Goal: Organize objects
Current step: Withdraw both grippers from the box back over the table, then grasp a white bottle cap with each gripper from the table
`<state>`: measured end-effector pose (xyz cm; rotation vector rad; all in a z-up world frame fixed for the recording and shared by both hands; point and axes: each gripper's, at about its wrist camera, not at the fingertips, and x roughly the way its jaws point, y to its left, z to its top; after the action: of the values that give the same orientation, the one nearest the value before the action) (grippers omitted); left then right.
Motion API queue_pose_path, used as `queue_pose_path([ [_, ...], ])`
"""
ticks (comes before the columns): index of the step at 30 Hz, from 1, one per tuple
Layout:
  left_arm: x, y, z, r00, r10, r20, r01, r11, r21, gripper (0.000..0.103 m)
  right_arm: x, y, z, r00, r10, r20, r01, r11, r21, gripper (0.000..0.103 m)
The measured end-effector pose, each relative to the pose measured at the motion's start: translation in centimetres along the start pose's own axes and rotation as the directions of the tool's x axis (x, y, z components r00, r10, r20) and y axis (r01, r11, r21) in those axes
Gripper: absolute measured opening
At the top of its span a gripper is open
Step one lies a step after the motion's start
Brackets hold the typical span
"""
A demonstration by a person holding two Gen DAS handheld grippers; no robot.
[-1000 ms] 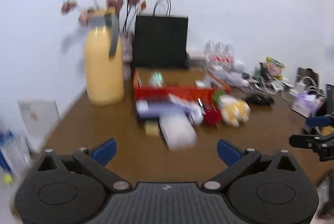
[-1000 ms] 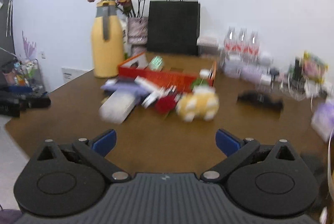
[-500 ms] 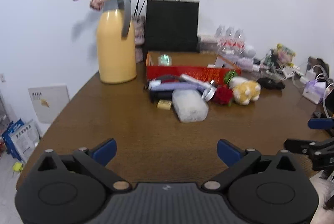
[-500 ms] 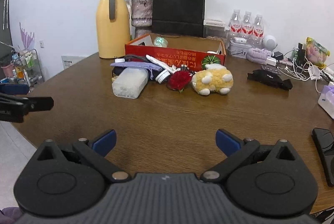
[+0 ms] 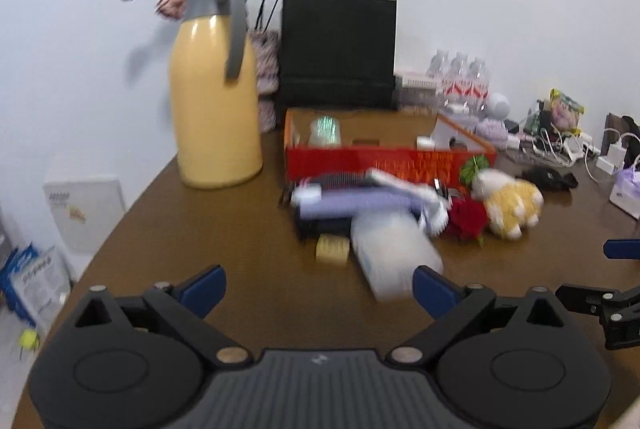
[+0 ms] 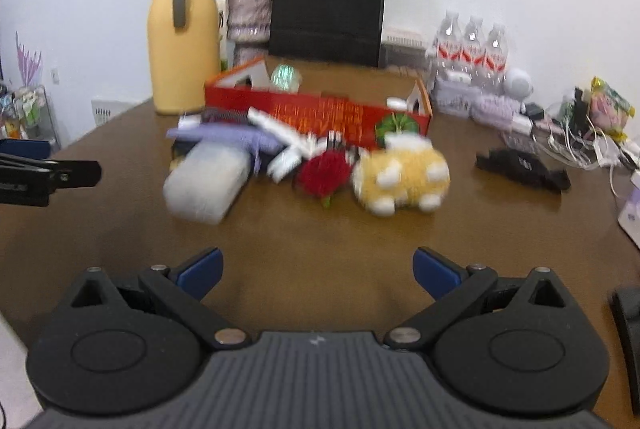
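Hand-held grippers (image 5: pixel 319 283) (image 6: pixel 318 267) wide, empty

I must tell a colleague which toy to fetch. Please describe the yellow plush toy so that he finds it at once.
Find the long red cardboard box in the table's middle. In front of its right end lies the yellow plush toy, beside a red pompom. It alone is yellow with white paws.
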<state>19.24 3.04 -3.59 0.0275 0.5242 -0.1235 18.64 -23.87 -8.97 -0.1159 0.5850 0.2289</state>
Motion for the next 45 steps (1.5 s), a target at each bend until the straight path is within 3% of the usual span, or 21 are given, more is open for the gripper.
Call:
queue_pose_path([
  [4, 4.6, 0.4, 3.3, 1.0, 0.005, 0.02, -0.005, 1.0, -0.006, 0.089, 2.8, -0.4, 2.9, 0.996, 0.074, 0.052, -0.074, 0.997, 0.003, 0.09],
  [6, 7.1, 0.7, 4.5, 1.0, -0.006, 0.022, 0.006, 1.0, -0.014, 0.079, 5.1, -0.5, 4.3, 0.993, 0.095, 0.067, -0.096, 0.995, 0.013, 0.078],
  [9, 11.3, 1.0, 5.6, 1.0, -0.01, -0.01, 0.01, 1.0, 0.001, 0.064, 8.8, -0.4, 5.8, 0.993, 0.109, 0.047, -0.11, 0.994, 0.026, 0.065],
  [11, 13.3, 1.6, 5.7, 0.999, -0.019, -0.036, 0.018, 1.0, -0.01, 0.062, 11.2, -0.4, 6.3, 0.994, 0.109, 0.028, -0.11, 0.993, 0.04, 0.057],
  [13, 15.1, 2.3, 5.6, 0.996, -0.057, -0.073, 0.054, 0.997, -0.048, 0.05, 13.4, -0.5, 6.4, 0.993, 0.115, 0.001, -0.115, 0.991, 0.065, 0.051],
  [15, 16.6, 3.0, 5.4, 0.989, -0.088, -0.122, 0.077, 0.993, -0.093, 0.028, 14.8, 0.0, 6.2, 0.995, 0.098, 0.003, -0.098, 0.994, 0.05, 0.049],
  [17, 17.1, 3.7, 5.1, 0.986, -0.106, -0.128, 0.089, 0.987, -0.134, 0.027, 15.2, 0.4, 6.1, 0.997, 0.075, 0.004, -0.075, 0.997, 0.034, 0.031],
  [18, 17.0, 3.9, 5.0, 0.987, -0.109, -0.12, 0.091, 0.985, -0.148, 0.027, 15.3, 0.5, 6.0, 0.997, 0.073, 0.004, -0.073, 0.997, 0.032, 0.014],
  [21, 15.9, 3.9, 5.0, 0.992, -0.072, -0.1, 0.057, 0.988, -0.146, 0.027, 15.4, 0.3, 5.3, 0.998, 0.061, -0.025, -0.06, 0.998, 0.028, 0.006],
  [23, 14.6, 3.7, 4.9, 0.994, -0.062, -0.091, 0.048, 0.987, -0.152, 0.027, 15.1, -0.1, 4.8, 0.996, 0.075, -0.038, -0.073, 0.996, 0.045, 0.005],
  [28, 8.2, 2.6, 3.9, 0.998, -0.053, -0.026, 0.048, 0.988, -0.147, 0.027, 10.0, -0.8, 4.1, 0.997, 0.052, 0.056, -0.057, 0.993, 0.102, 0.005],
  [32, 3.0, 1.2, 2.0, 0.994, -0.108, 0.011, 0.108, 0.984, -0.139, 0.027, 4.6, -0.3, 2.3, 0.994, 0.062, 0.091, -0.073, 0.991, 0.115, 0.005],
  [40, -1.5, -3.1, -2.8, 0.984, -0.143, -0.108, 0.137, 0.989, -0.061, 0.027, -1.3, -0.3, -5.3, 0.995, 0.093, 0.02, -0.095, 0.977, 0.192, 0.005],
  [45, -2.2, -5.3, -5.0, 0.989, -0.077, -0.123, 0.078, 0.997, 0.005, 0.027, -2.1, -2.4, -7.1, 0.999, 0.038, 0.008, -0.039, 0.968, 0.247, 0.007],
])
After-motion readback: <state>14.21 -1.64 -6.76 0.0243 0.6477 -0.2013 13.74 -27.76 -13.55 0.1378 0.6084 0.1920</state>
